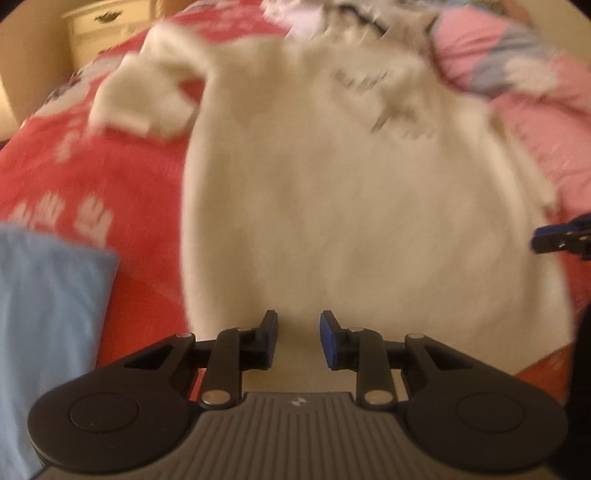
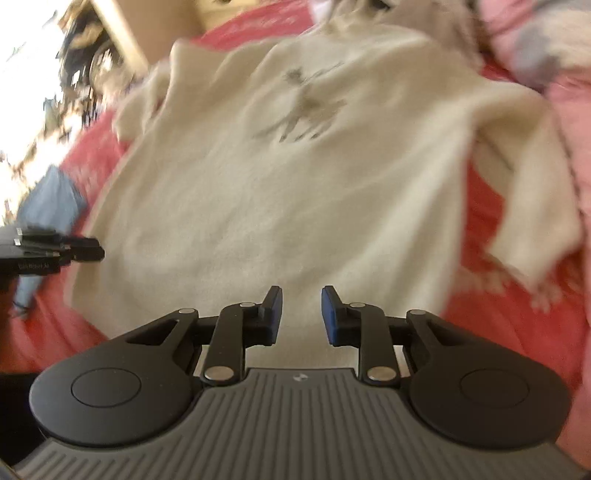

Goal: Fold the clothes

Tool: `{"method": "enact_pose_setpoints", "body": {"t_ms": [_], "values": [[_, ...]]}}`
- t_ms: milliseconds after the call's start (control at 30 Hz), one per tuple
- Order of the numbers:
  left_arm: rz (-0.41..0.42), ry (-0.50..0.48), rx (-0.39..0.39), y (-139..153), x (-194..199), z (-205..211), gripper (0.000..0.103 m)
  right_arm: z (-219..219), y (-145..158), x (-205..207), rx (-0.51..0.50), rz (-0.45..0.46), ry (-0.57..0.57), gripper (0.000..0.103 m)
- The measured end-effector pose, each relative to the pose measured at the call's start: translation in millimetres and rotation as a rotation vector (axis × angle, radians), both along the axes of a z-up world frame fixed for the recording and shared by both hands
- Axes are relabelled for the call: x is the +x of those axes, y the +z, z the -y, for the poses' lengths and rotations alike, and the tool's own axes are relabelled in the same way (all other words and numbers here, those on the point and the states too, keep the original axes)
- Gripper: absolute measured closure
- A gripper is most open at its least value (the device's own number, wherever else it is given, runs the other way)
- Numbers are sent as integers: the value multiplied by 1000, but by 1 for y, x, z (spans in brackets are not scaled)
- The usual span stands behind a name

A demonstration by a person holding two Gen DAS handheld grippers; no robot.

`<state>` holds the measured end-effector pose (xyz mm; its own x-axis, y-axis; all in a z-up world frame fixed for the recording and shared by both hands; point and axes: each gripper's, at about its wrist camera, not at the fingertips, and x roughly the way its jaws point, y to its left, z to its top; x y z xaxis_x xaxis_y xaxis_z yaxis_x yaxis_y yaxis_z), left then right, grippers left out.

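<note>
A cream sweater (image 1: 332,192) with a grey deer print (image 2: 303,107) lies spread front-up on a red bedspread (image 1: 110,177). Its sleeves bend out to either side, one at the upper left (image 1: 144,103) of the left wrist view and one at the right (image 2: 528,184) of the right wrist view. My left gripper (image 1: 298,338) hovers open over the sweater's hem, nothing between its fingers. My right gripper (image 2: 302,314) is likewise open above the hem. Each gripper also shows at the edge of the other's view, the right gripper (image 1: 554,240) and the left gripper (image 2: 74,251). Both views are motion-blurred.
A light blue garment (image 1: 48,314) lies on the bed left of the sweater. A pink and grey patterned quilt (image 1: 524,85) is bunched at the far right. A cream drawer unit (image 1: 99,29) stands beyond the bed at the upper left.
</note>
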<state>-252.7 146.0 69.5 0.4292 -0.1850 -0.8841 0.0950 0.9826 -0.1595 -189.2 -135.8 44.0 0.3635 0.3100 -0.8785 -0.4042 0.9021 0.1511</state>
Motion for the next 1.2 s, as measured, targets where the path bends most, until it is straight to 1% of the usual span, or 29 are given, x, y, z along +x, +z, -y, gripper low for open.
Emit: {"method": "enact_pose_setpoints", "body": {"t_ms": [100,133,167,200,267,300,333,400,433,500,567,633,700,733,833,967,1000,1033,1067,1100,1133,1167,1200], "values": [[-8,40,-50,-1,-11,-16,80,7,-24,0,-72,-66,34,83],[-16,61,-72,1,-13,-22,80,16,-27,1,-71,-97,30,83],[-15,78,-88,5,-11,-26,79,23,-27,2,-55,-120,28,84],[-9,93,-98,9,-8,-29,76,30,-24,3,-52,-143,24,84],[3,124,-119,18,-2,-36,70,37,-13,9,-55,-153,18,83],[21,139,-118,22,6,-39,65,37,-6,13,-48,-143,21,83],[47,154,-111,25,17,-41,63,35,0,19,-37,-125,29,83],[91,205,-87,31,45,-53,62,28,12,33,-5,-89,44,83],[104,236,-77,32,59,-59,59,21,17,42,23,-71,50,83],[134,289,-55,34,88,-70,57,5,23,61,77,-37,61,82],[166,304,-18,34,116,-73,55,-17,21,79,122,-11,67,81],[181,286,44,30,141,-71,47,-41,10,96,152,-6,62,80],[188,275,98,25,166,-70,47,-63,-3,110,171,-10,52,80],[181,278,101,21,175,-69,47,-70,-11,114,169,-14,46,80],[181,297,44,12,192,-77,46,-81,-29,118,140,-14,35,80],[189,338,6,-4,212,-87,45,-88,-36,117,118,16,43,80],[198,340,15,-6,214,-87,48,-90,-37,118,115,20,42,80],[212,336,36,-8,214,-85,55,-92,-37,119,113,22,38,80],[224,337,56,-9,213,-84,65,-93,-37,120,108,24,35,80],[233,341,76,-9,211,-84,82,-95,-35,121,103,25,32,80],[236,359,50,-7,209,-91,92,-97,-34,122,97,25,30,80],[233,387,-6,-2,206,-101,95,-100,-34,123,89,29,33,80],[237,420,-55,4,202,-115,96,-103,-33,124,78,35,40,80]]}}
